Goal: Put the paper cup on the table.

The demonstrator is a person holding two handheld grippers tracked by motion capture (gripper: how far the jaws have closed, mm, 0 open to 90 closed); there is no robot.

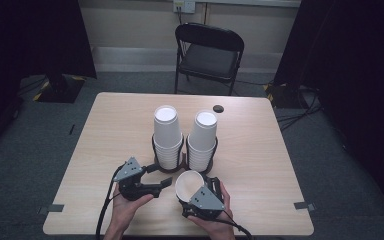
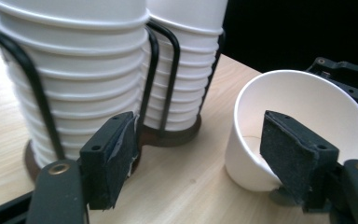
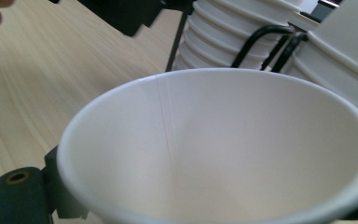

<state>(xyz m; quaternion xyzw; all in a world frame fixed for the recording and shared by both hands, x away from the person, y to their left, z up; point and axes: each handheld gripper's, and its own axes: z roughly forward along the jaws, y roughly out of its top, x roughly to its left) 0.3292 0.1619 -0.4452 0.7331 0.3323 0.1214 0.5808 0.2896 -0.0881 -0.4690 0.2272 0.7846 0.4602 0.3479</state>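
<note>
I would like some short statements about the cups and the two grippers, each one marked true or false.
1. The right gripper holds a single white cup. True.
2. The left gripper is clamped on that cup. False: its jaws stand open, with nothing between them.
3. Two cup stacks stand in a black wire holder. True.
4. The stacked cups stand mouth up. False: they are upside down.
5. A folding chair stands behind the table. True.

even overhead light, dark surround — close cups blurred
</note>
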